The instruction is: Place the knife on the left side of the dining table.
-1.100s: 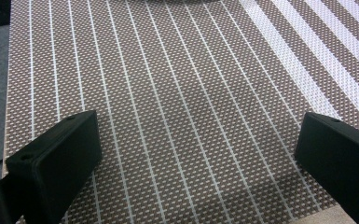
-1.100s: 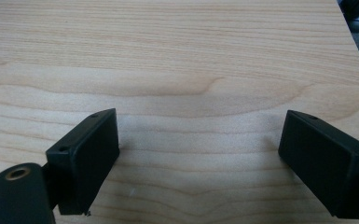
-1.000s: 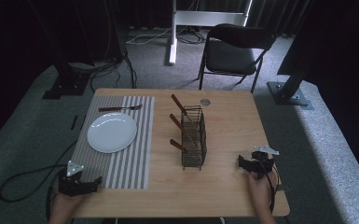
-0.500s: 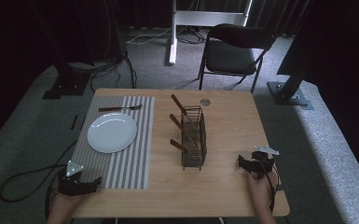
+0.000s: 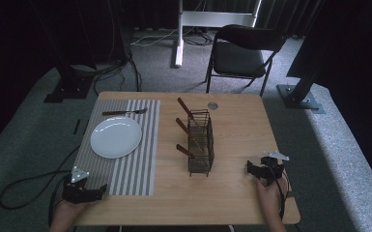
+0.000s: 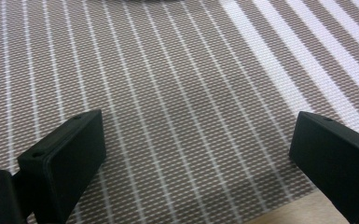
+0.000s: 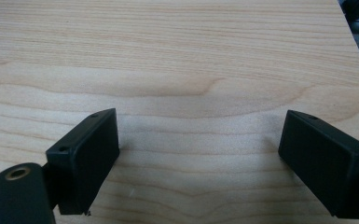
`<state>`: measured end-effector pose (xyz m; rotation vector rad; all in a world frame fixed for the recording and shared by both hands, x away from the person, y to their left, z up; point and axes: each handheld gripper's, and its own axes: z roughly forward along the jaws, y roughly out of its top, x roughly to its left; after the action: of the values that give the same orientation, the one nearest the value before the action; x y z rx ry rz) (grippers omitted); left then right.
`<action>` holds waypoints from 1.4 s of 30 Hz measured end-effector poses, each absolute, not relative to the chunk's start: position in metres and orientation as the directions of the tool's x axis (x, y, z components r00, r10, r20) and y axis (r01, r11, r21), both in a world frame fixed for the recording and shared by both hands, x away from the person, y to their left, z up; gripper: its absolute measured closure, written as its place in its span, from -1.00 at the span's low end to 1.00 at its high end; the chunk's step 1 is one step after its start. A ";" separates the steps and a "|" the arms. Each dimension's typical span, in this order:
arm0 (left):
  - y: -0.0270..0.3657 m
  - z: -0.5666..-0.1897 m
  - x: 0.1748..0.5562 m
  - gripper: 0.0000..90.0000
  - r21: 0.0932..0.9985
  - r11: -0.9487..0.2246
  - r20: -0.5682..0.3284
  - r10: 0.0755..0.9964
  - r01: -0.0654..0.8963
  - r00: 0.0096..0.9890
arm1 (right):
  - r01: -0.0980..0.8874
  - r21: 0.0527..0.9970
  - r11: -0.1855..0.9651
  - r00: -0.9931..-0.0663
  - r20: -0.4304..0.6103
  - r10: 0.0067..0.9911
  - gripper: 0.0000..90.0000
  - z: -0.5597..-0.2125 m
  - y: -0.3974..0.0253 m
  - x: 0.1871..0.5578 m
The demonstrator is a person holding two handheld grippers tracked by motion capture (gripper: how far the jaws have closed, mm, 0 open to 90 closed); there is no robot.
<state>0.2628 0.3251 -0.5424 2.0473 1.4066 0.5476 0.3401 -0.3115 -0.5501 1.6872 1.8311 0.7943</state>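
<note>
Barely begun: both tools empty, jaws wide apart. Left tool (image 5: 83, 189) rests on striped mat (image 5: 125, 159); right tool (image 5: 264, 170) on bare bench (image 5: 232, 193). Fork (image 5: 124, 112) lies beyond plate (image 5: 116, 137); remaining cutlery sits in wire rack (image 5: 199, 142).

The high view is dim and soft, its edges sunk in darkness, with a pale patch of light on the floor (image 5: 328, 130) at right. Both gripper views are brighter and sharp on the desk (image 7: 177, 60), though the near tongs (image 7: 198, 154) look slightly blurred, perhaps from closeness.
</note>
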 end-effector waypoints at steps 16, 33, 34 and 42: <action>0.277 -0.516 0.266 -0.91 0.691 -0.355 0.013 0.877 0.630 0.480 | 0.690 0.722 0.051 -0.087 0.013 0.996 -0.74 -0.550 -0.312 0.340; 0.230 -0.493 0.278 -0.86 0.719 -0.403 -0.011 0.808 0.566 0.589 | 0.690 0.722 0.051 -0.087 0.013 0.996 -0.74 -0.550 -0.312 0.340; 0.230 -0.493 0.278 -0.86 0.719 -0.403 -0.011 0.808 0.566 0.589 | 0.690 0.722 0.051 -0.087 0.013 0.996 -0.74 -0.550 -0.312 0.340; 0.213 -0.482 0.288 -0.86 0.732 -0.426 -0.005 0.778 0.532 0.629 | 0.690 0.722 0.051 -0.087 0.013 0.996 -0.74 -0.550 -0.312 0.340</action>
<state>0.2882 0.2133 -0.4825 2.1308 1.0199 0.4382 0.3401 -0.3115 -0.5501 1.6873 1.8308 0.7946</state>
